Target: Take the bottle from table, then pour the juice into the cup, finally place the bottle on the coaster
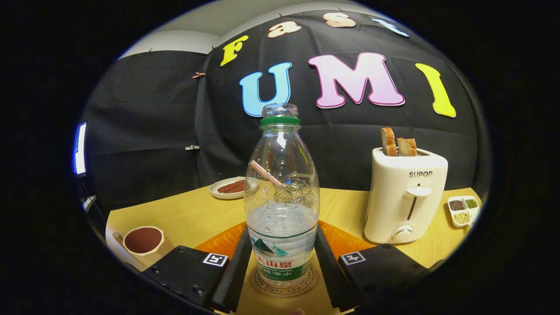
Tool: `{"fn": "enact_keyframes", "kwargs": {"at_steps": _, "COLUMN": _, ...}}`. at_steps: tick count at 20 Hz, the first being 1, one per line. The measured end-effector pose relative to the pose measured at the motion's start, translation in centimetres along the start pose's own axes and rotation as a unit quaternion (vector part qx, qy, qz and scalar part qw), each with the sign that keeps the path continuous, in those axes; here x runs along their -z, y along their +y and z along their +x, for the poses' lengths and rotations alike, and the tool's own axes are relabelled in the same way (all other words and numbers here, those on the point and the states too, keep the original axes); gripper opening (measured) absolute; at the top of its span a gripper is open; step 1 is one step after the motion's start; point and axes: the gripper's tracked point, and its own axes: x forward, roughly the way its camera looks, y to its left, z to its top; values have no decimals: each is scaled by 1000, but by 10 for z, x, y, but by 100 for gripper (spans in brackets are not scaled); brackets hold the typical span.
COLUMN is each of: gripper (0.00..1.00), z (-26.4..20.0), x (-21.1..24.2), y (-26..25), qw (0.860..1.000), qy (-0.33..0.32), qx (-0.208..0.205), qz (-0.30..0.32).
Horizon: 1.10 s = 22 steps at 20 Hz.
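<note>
Gripper view showed the gripper pinching the uncapped bottle upright on the coaster, likely to set it down.

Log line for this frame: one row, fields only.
stage: bottle upright on coaster | gripper: fingers flank bottle, contact unclear | cup: beside left finger | bottle: uncapped, partly full

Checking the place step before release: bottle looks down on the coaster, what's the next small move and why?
Probably open the gripper and back straight off. The bottle stands upright on the round coaster, uncapped and still part full, with a finger at each side, so a clean release avoids tipping it. The cup sits off left.
</note>
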Motion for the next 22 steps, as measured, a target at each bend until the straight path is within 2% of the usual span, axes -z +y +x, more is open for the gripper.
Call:
{"fn": "enact_keyframes", "kwargs": {"at_steps": 3, "gripper": 78, "z": -2, "x": -2, "y": -1, "qw": 1000, "qy": 2, "qx": 2, "qz": 1}}
{"fn": "enact_keyframes", "kwargs": {"at_steps": 9, "gripper": 93, "z": -11, "x": -7, "y": 1, "qw": 1000, "qy": 2, "qx": 5, "qz": 5}}
{"fn": "enact_keyframes", "kwargs": {"at_steps": 17, "gripper": 97, "z": -40, "x": -15, "y": 22, "qw": 1000, "qy": -6, "qx": -10, "qz": 1}}
{"fn": "enact_keyframes", "kwargs": {"at_steps": 22, "gripper": 98, "z": -79, "x": -23, "y": 29, "qw": 1000, "qy": 7, "qx": -11, "qz": -7}}
